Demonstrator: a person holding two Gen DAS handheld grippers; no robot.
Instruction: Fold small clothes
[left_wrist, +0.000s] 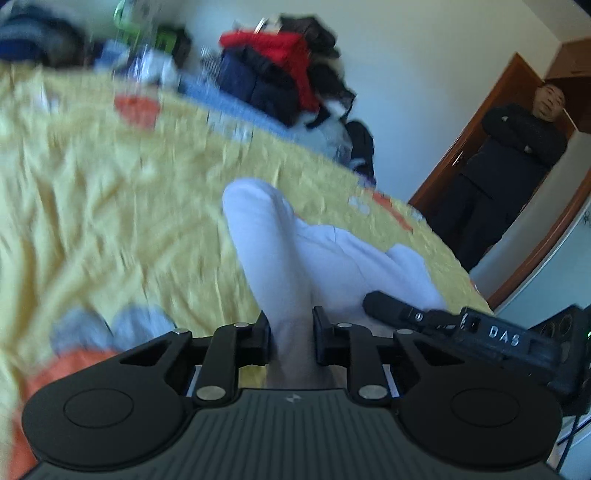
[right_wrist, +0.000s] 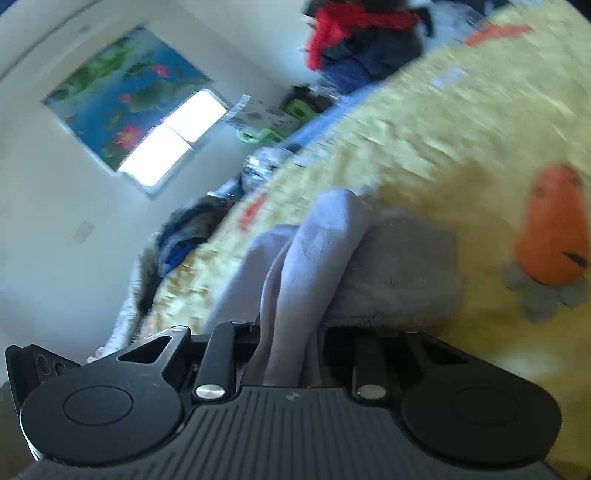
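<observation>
Two grippers, left and right, each clench one white garment on a yellow bedspread; one onlooker apparently stands in the doorway.

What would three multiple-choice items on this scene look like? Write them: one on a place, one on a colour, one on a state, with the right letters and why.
1. Where does the white garment lie?
A. on the yellow bedspread
B. on the floor
C. on a chair

2. What colour is the top jacket on the pile?
A. green
B. red
C. white

3. How is the left gripper?
A. wide open, empty
B. out of view
C. closed on the white garment

Key: 1 A, yellow fabric surrounds it; 2 B, red lies over the dark clothes; 3 C, white cloth fills the narrow gap between its fingers.
</observation>
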